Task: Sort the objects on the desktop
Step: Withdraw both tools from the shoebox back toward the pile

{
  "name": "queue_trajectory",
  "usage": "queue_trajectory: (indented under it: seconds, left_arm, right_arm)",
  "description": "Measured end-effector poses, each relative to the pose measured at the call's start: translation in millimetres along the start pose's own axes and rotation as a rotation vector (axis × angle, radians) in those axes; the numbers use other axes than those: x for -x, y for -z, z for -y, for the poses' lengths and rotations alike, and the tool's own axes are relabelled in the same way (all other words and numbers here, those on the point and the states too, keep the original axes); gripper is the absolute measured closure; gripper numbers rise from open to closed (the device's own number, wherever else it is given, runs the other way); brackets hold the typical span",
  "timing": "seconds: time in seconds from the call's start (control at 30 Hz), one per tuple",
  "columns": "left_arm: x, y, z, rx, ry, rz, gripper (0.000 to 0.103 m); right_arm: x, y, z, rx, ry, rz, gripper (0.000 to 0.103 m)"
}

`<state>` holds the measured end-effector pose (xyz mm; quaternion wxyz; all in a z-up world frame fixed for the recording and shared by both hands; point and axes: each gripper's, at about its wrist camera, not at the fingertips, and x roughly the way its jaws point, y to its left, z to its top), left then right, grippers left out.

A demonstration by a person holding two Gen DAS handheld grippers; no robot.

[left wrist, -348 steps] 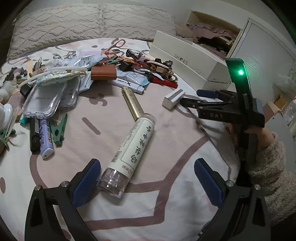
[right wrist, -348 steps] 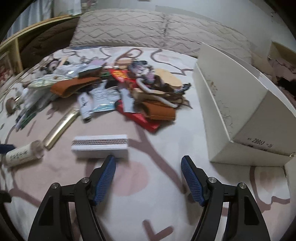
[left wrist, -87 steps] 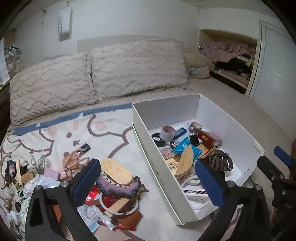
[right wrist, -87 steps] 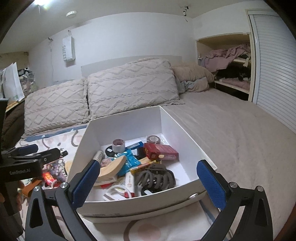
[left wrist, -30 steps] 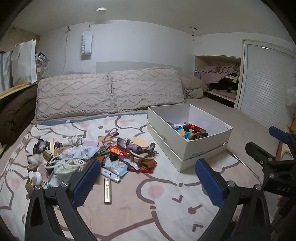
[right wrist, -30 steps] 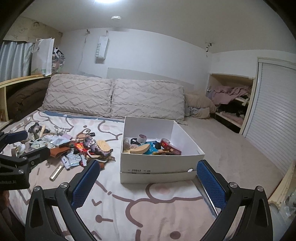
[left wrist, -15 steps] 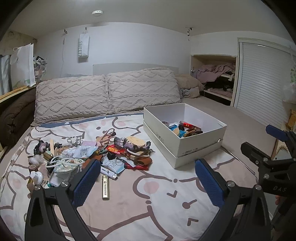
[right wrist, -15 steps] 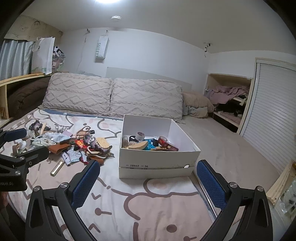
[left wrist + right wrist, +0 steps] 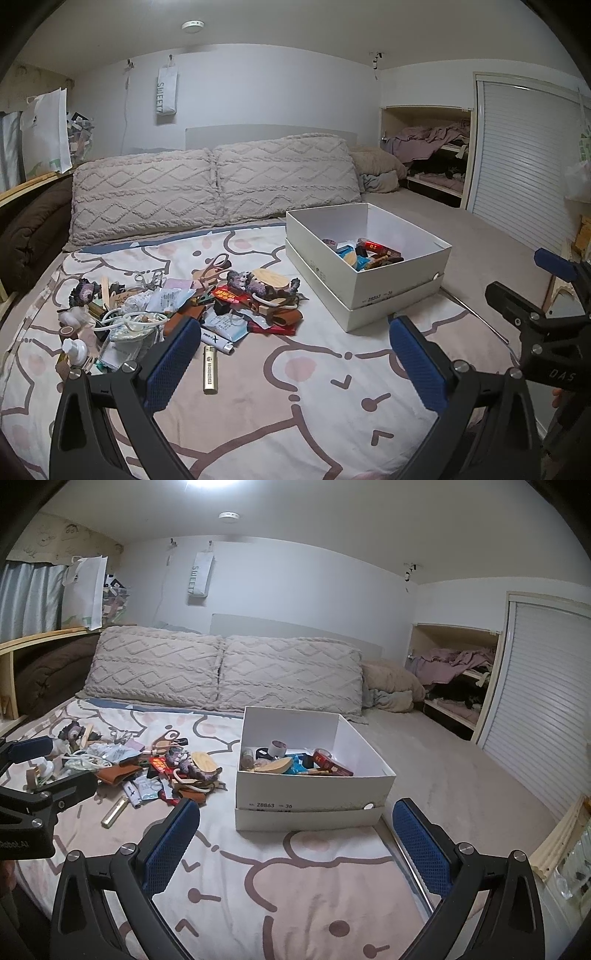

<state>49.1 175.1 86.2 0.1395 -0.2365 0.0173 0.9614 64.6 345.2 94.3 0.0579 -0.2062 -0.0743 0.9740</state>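
Both grippers, left (image 9: 291, 354) and right (image 9: 295, 836), gaped wide and empty. Ahead, the box (image 9: 314, 790) held some items; a pile (image 9: 177, 306) left of it awaited sorting.

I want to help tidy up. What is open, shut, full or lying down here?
Left gripper: jaws open, holding nothing.
Right gripper: jaws open, holding nothing.
White box: lid off, partly filled.
Gold lighter: lying flat on the bedspread, apart from the pile.
Pile of small things: loose, unsorted.
Closet door: shut.
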Motion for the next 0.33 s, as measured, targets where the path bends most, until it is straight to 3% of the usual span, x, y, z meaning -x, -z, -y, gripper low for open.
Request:
queue_trajectory:
  seconds: [0.33]
  left_arm:
    - [1.0, 2.9, 0.6, -0.005, -0.012, 0.0, 0.0]
  right_arm:
    - [1.1, 1.1, 0.9, 0.0, 0.0, -0.002, 0.0]
